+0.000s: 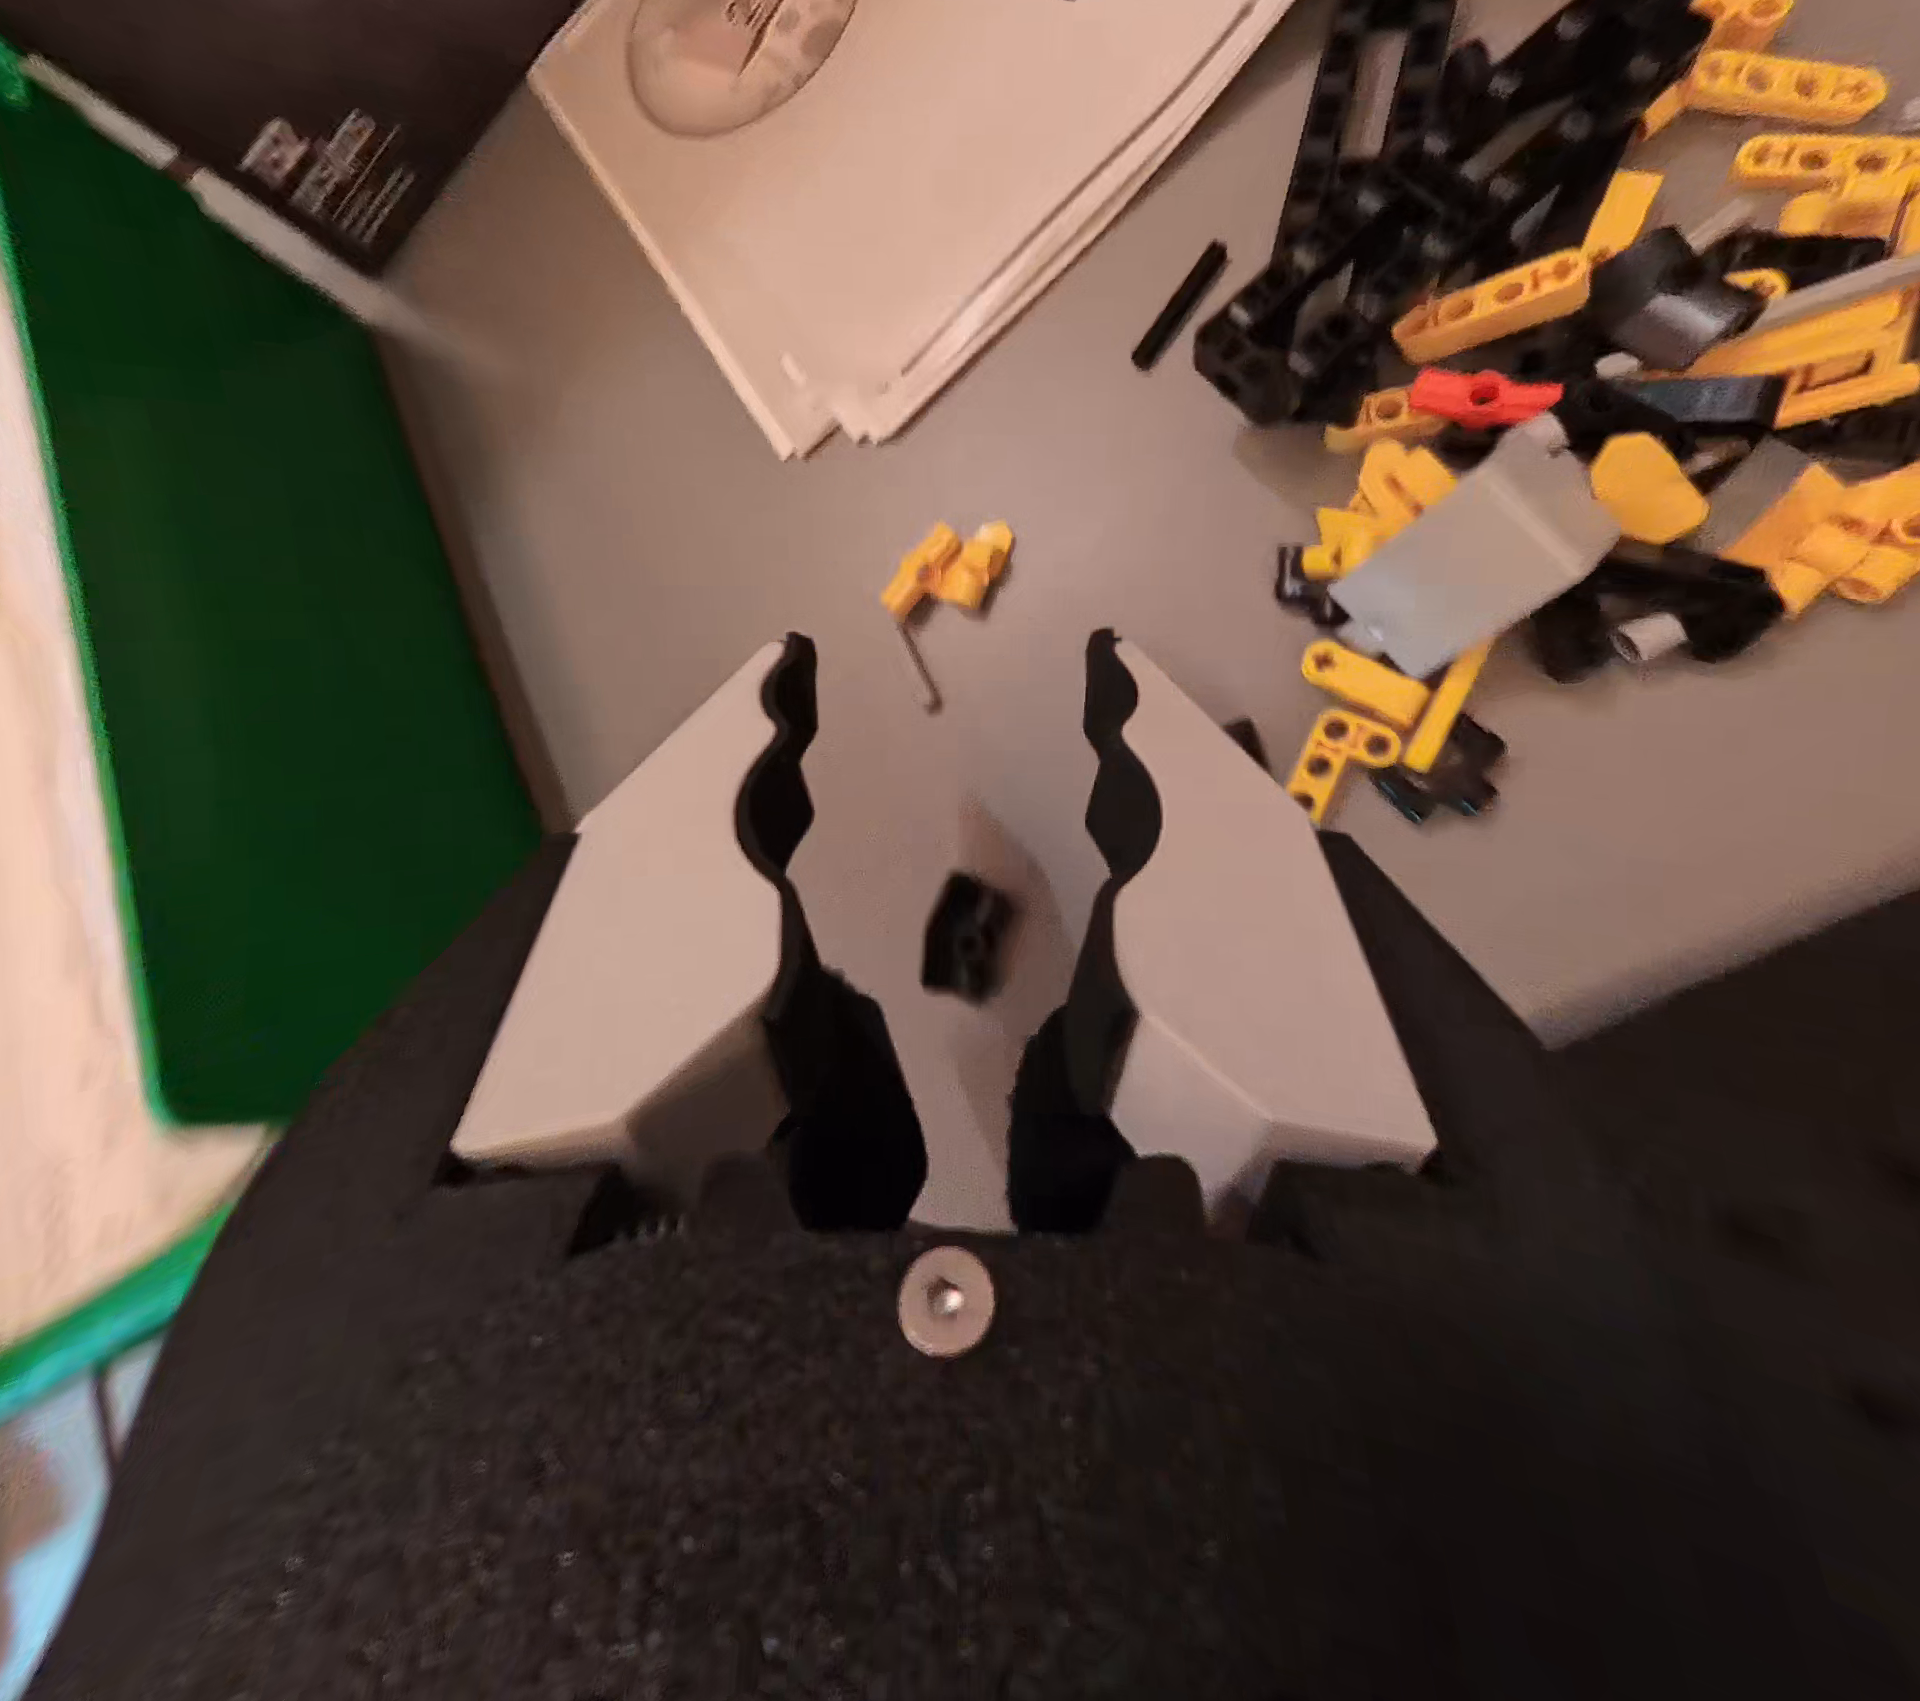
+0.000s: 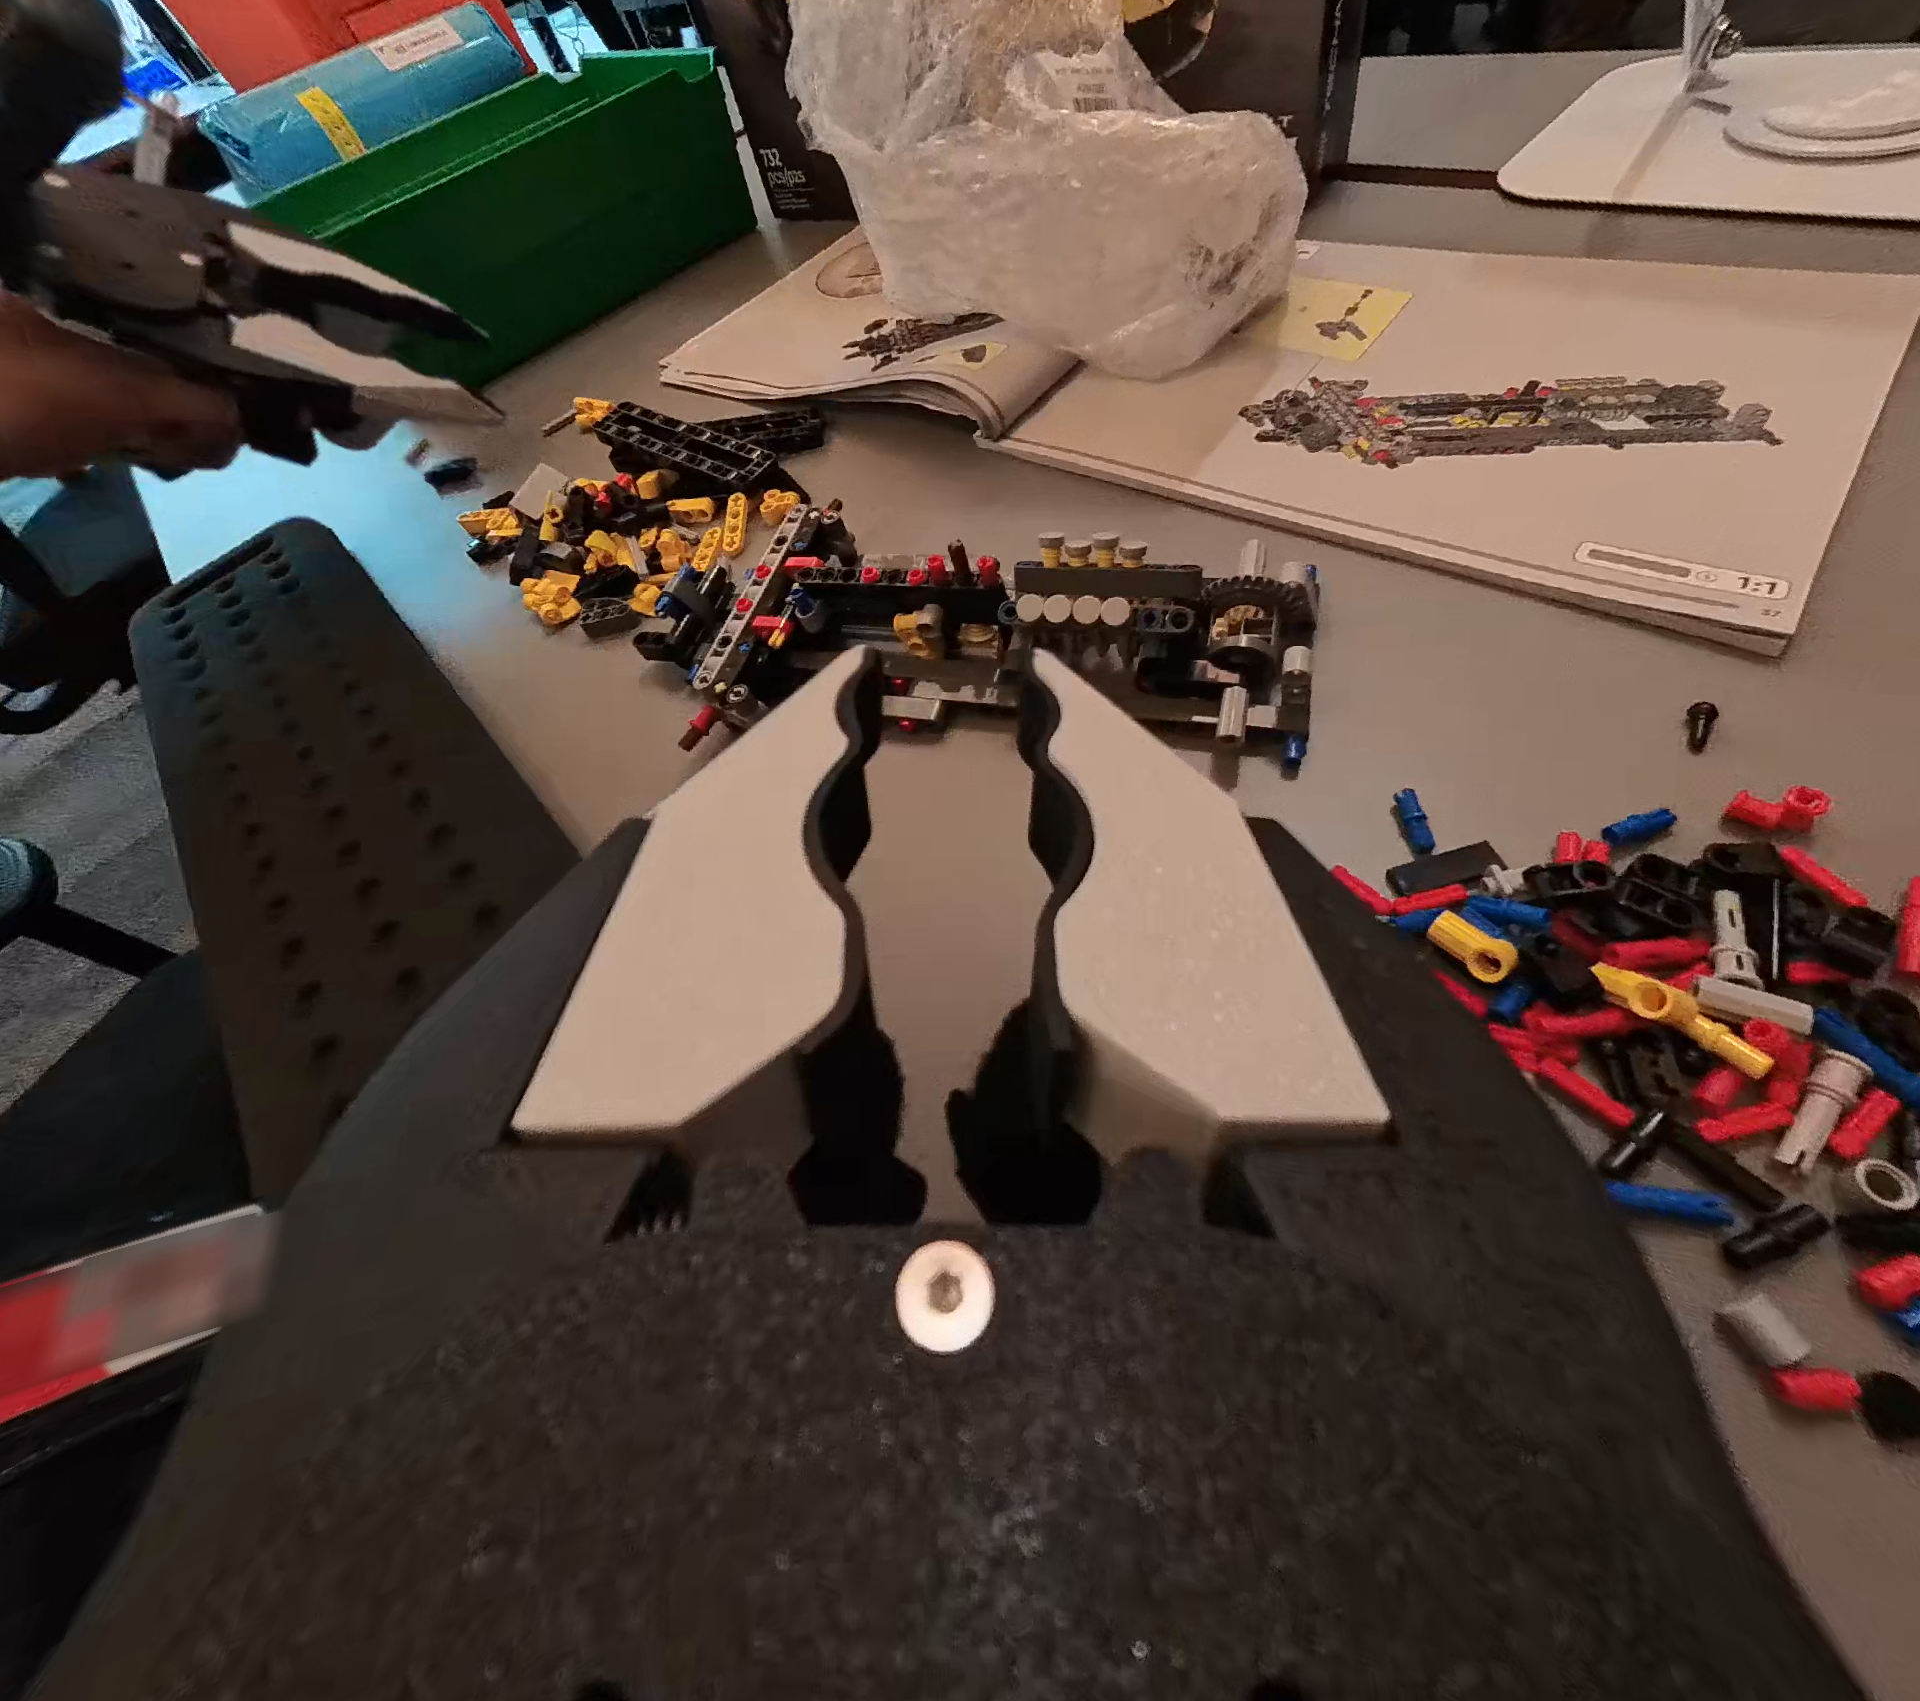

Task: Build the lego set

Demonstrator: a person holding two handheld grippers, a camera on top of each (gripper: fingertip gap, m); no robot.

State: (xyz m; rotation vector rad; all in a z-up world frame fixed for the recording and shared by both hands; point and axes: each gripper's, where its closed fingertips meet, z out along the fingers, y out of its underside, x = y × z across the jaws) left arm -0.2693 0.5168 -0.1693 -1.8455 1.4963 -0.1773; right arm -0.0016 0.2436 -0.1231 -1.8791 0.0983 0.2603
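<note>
step: picking next part, judged | left gripper (image 1: 951, 643) jaws wide, empty, above small black plastic brick (image 1: 966, 934) | right gripper (image 2: 948, 685) jaws wide, empty | part-built grey-black chassis (image 2: 1039, 643) at 12 o'clock of it | next: lower, close on brick

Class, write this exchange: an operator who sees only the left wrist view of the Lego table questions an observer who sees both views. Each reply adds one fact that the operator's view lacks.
Operator: Is anything built yet?
Observer: Yes, a long part-built chassis lies just ahead of the right gripper.
Operator: Is that gripper holding anything?
Observer: No, its jaws are open and empty; a red, blue and black pile lies to its right.
</note>
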